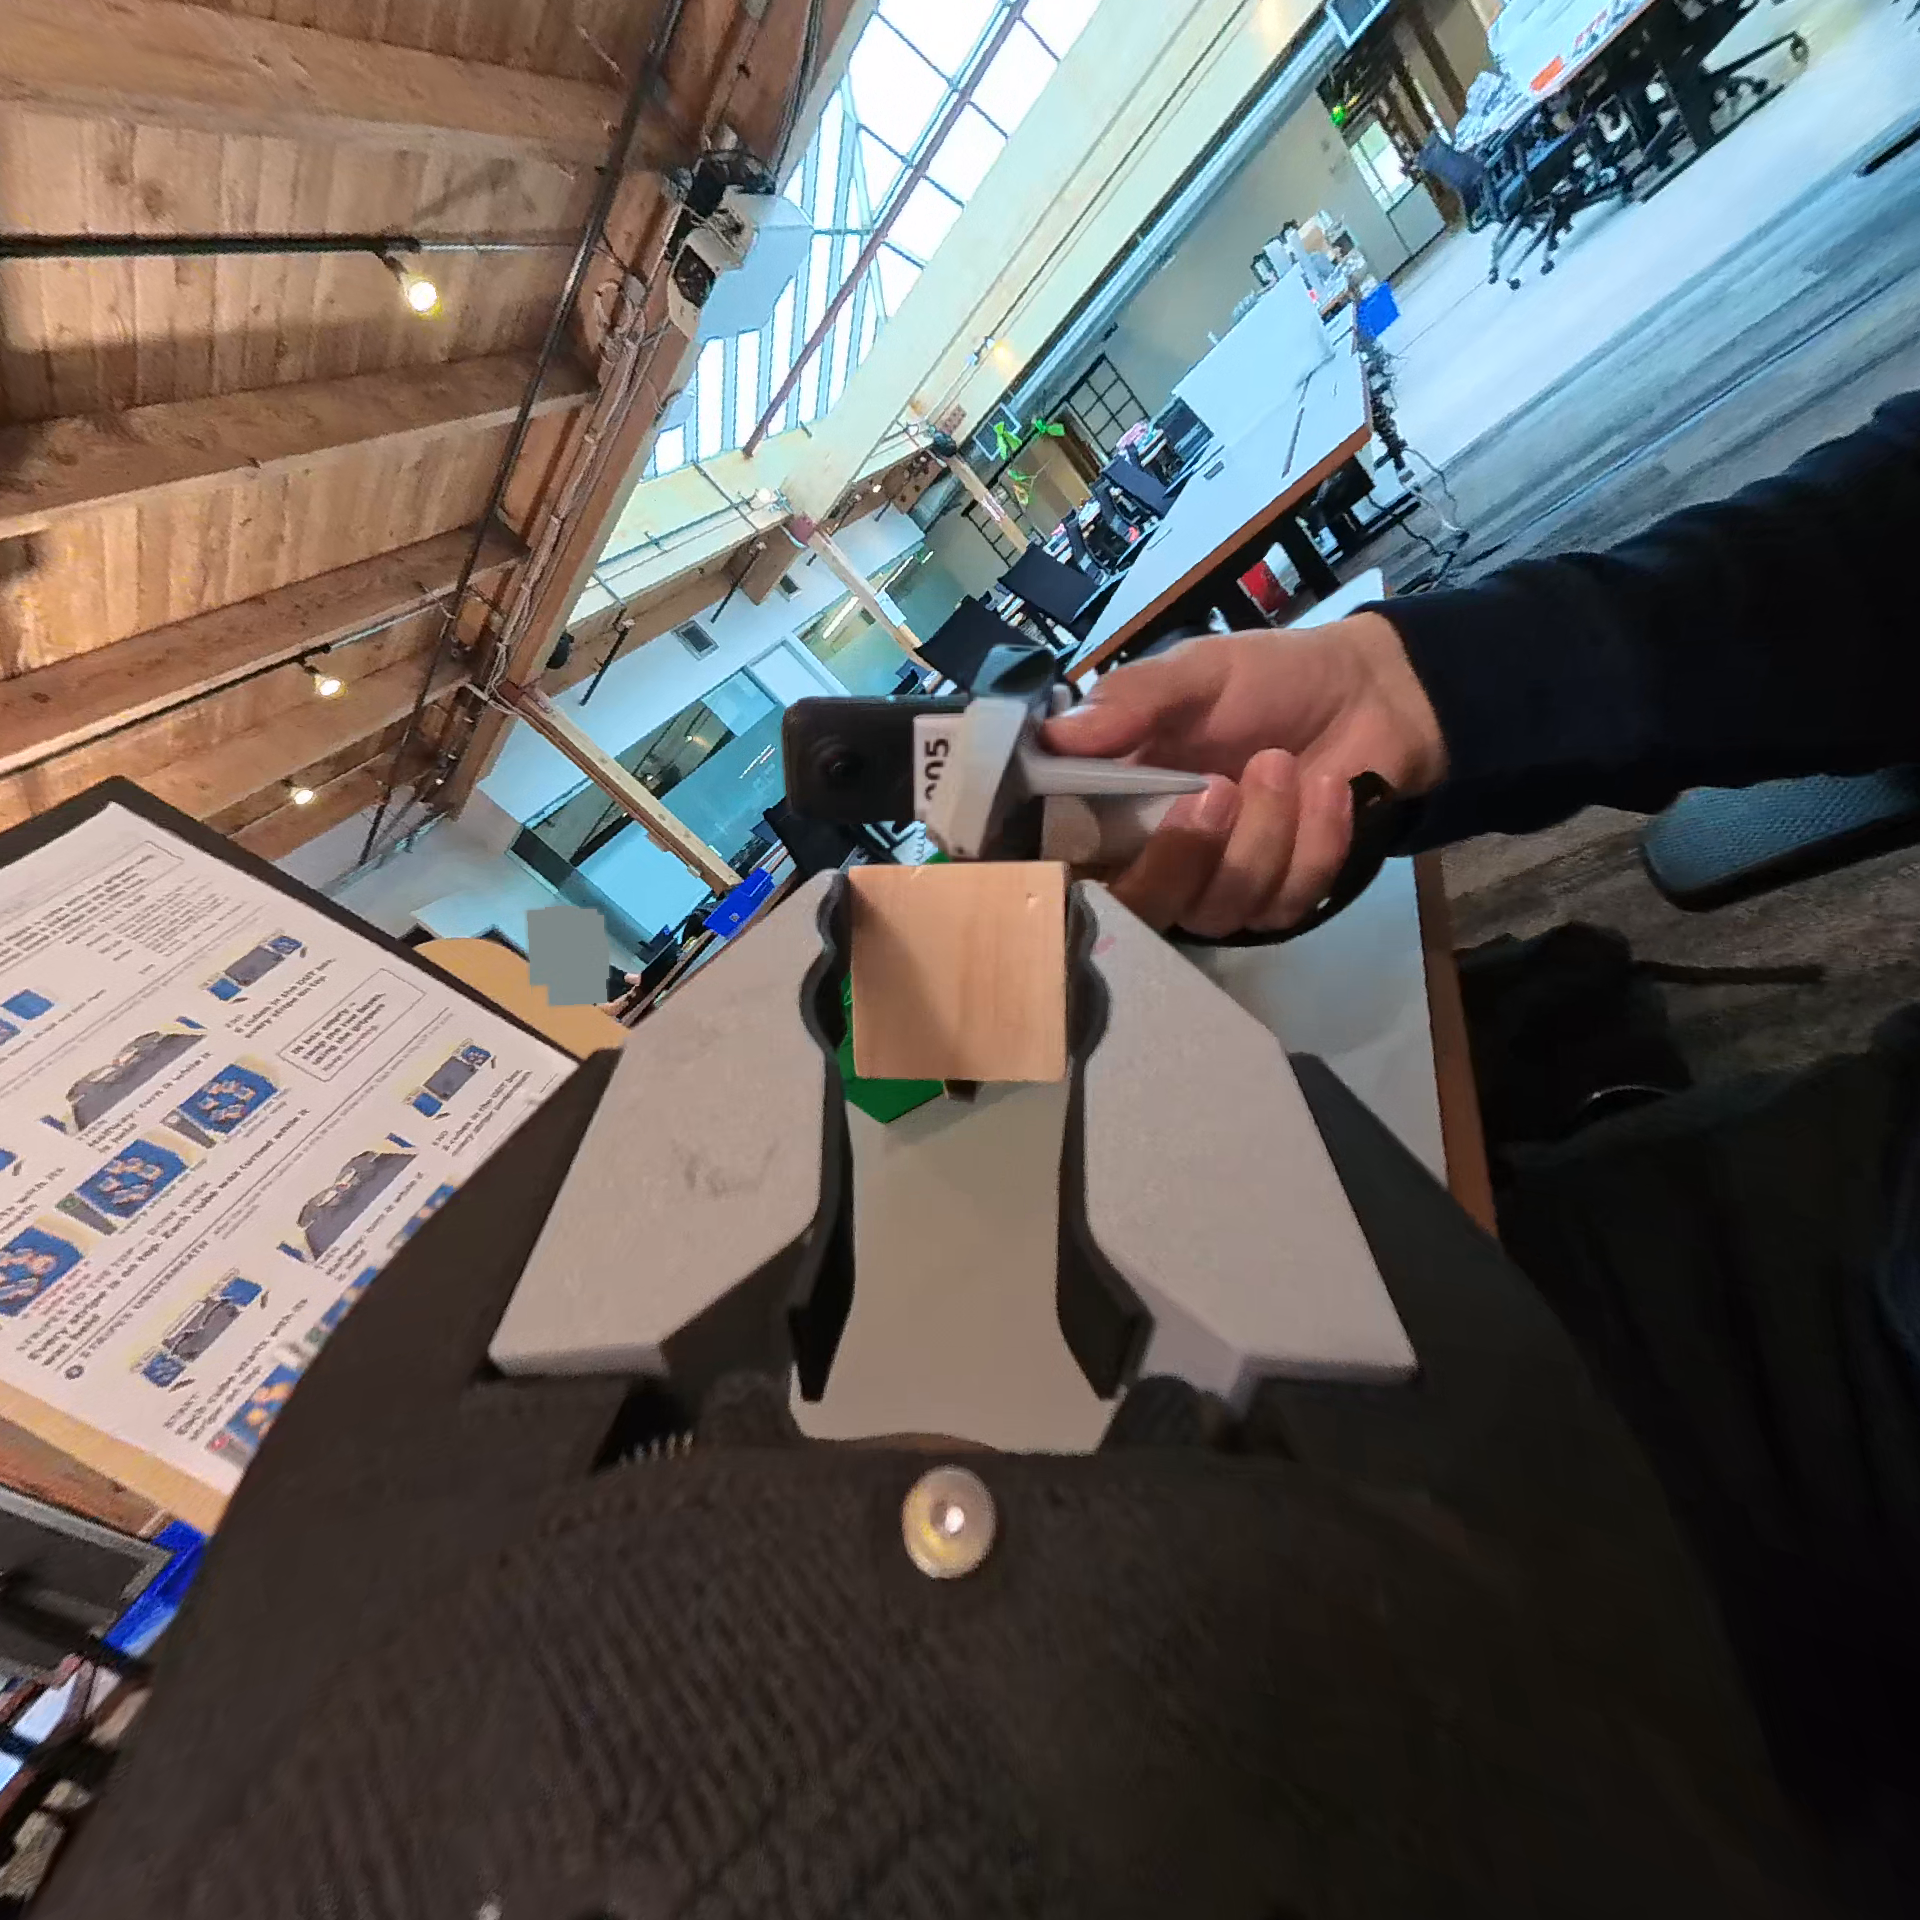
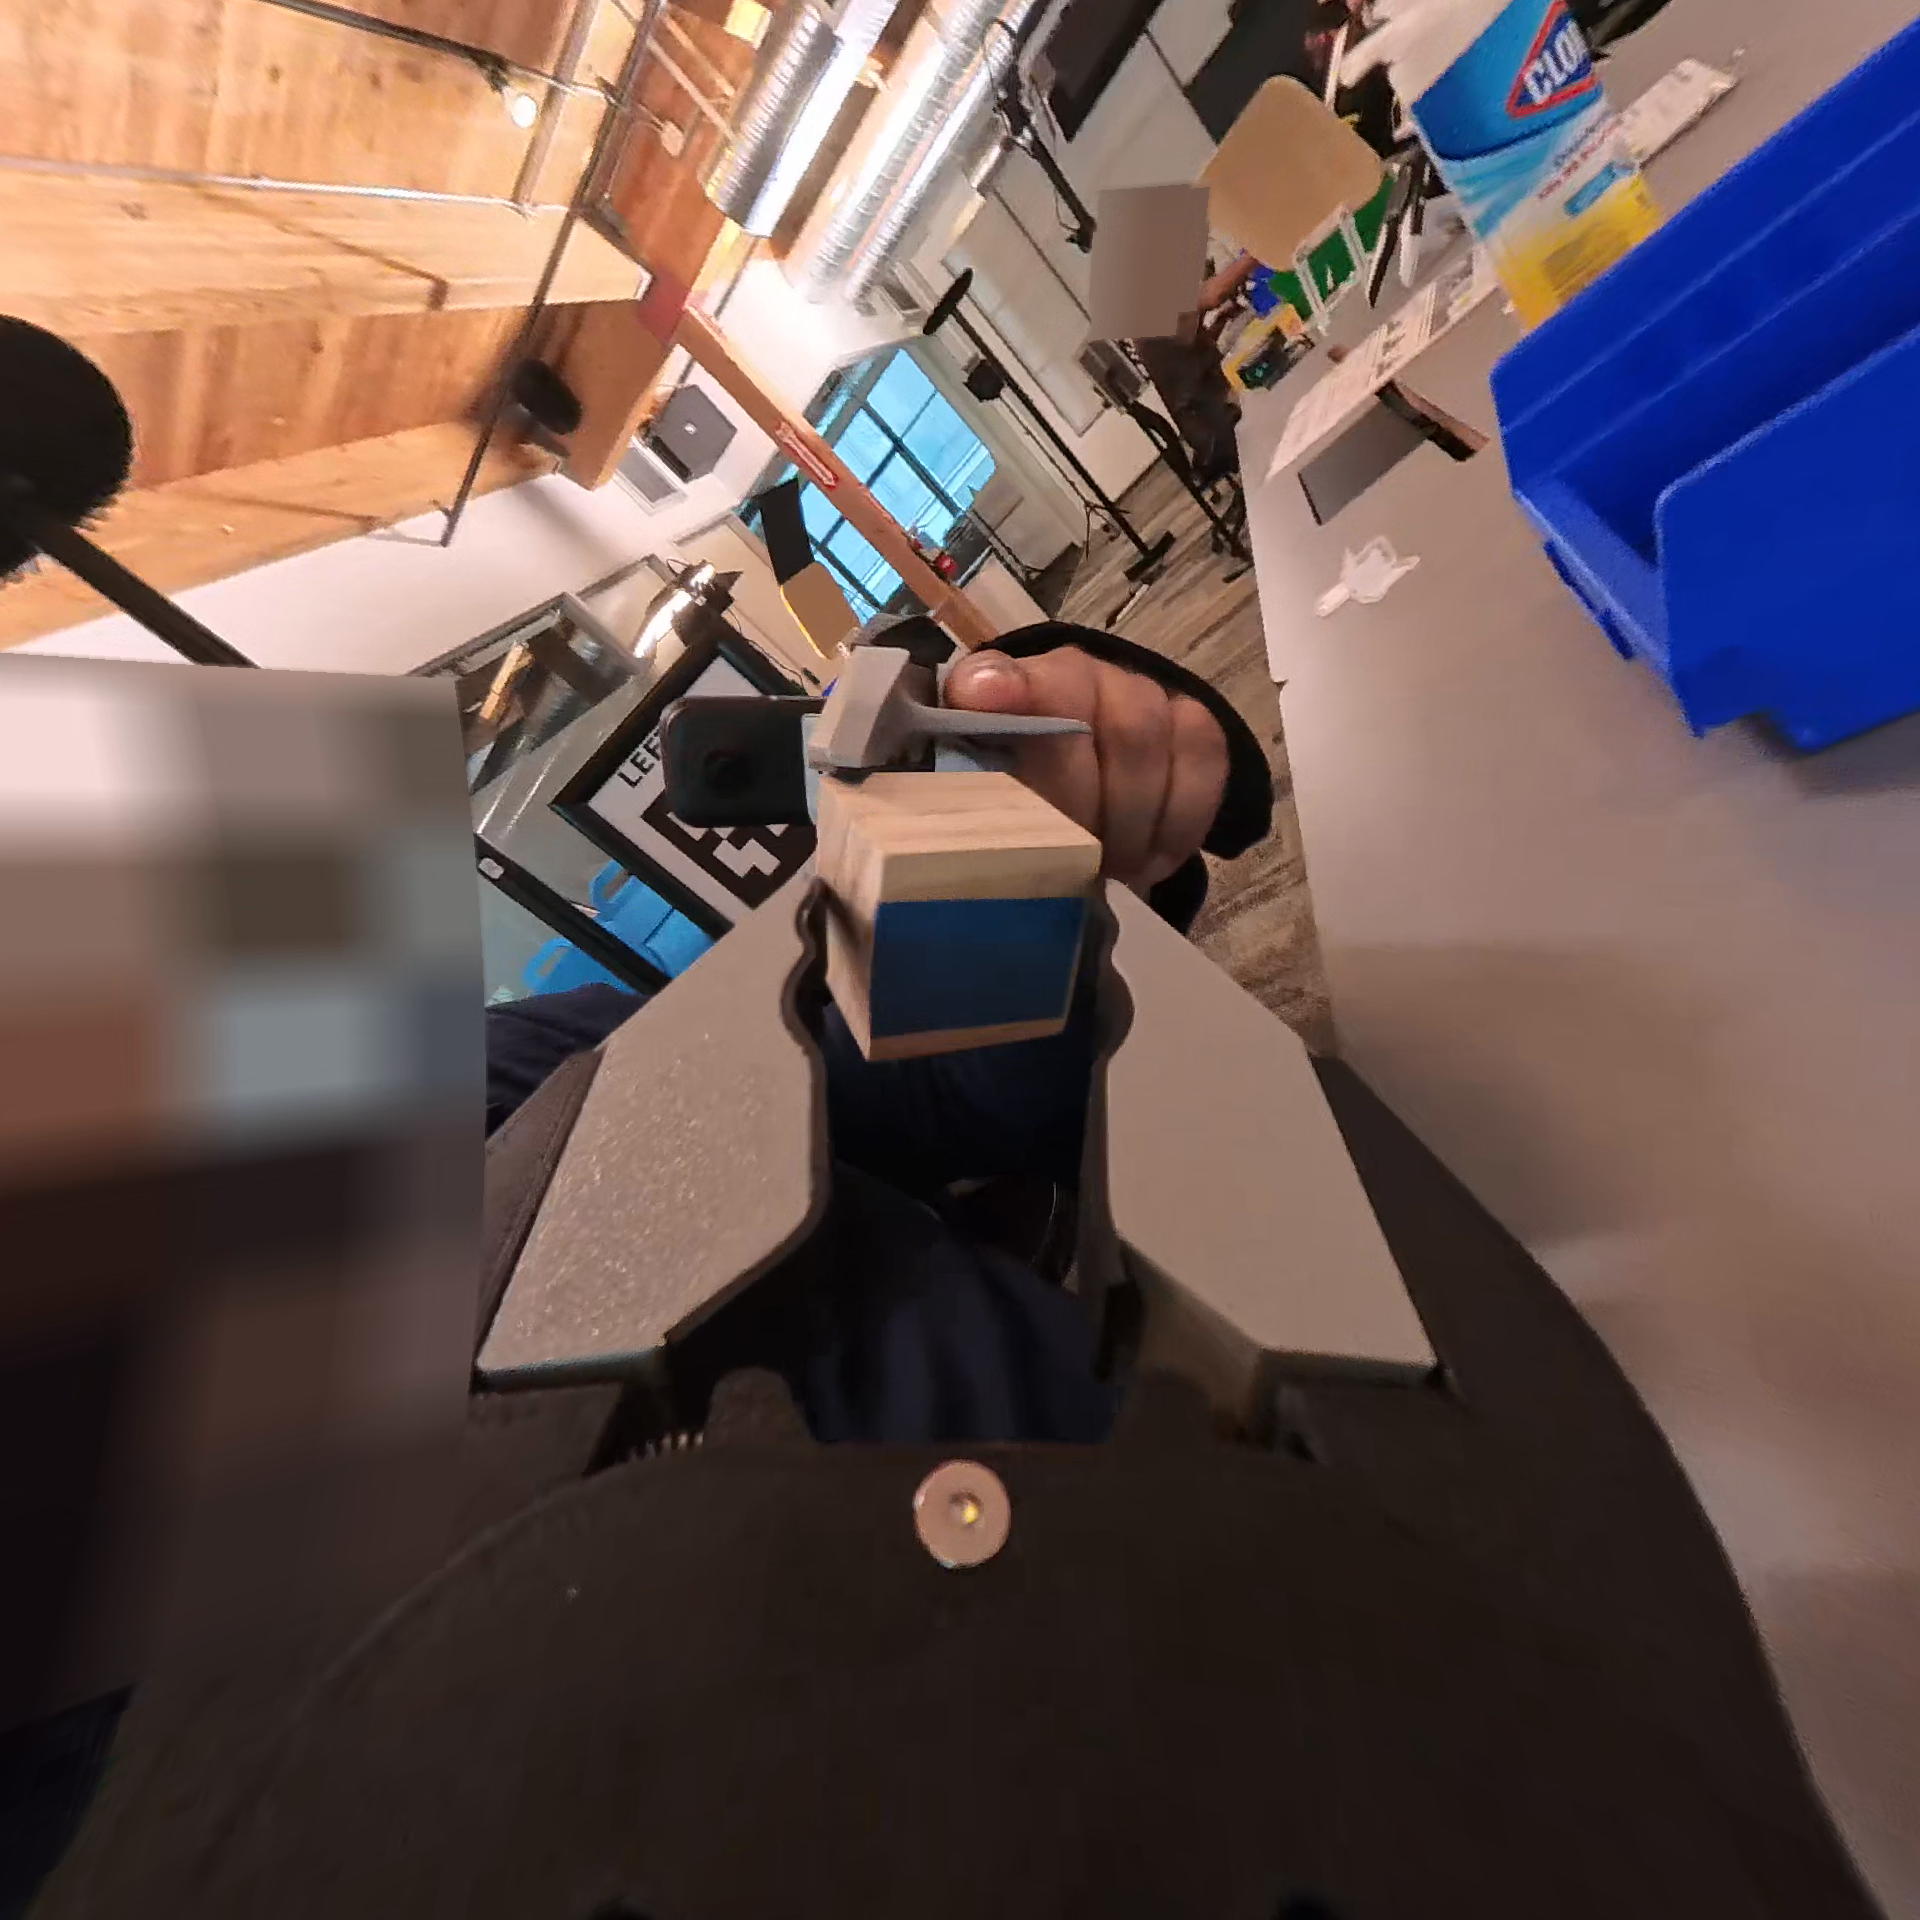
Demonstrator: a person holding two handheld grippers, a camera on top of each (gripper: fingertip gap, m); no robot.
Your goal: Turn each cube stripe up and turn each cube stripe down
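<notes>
My left gripper (image 1: 956,935) is shut on a wooden cube (image 1: 961,997), which shows a plain wood face. A green patch (image 1: 883,1086) shows at the cube's lower left edge. The right gripper (image 1: 971,774), held in a hand (image 1: 1247,769), sits close behind the cube, turned on its side. In the right wrist view my right gripper (image 2: 961,935) is shut on a wooden cube (image 2: 956,852) with a blue stripe (image 2: 977,961) facing the camera. The left gripper (image 2: 862,717) sits just behind it. I cannot tell whether both hold the same cube.
An instruction sheet on a clipboard (image 1: 208,1091) leans at the left. A grey table (image 2: 1455,935) runs along the right, with blue bins (image 2: 1714,499) and a wipes pack (image 2: 1538,145) on it. Its wood edge (image 1: 1455,1091) shows beside a dark sleeve (image 1: 1662,644).
</notes>
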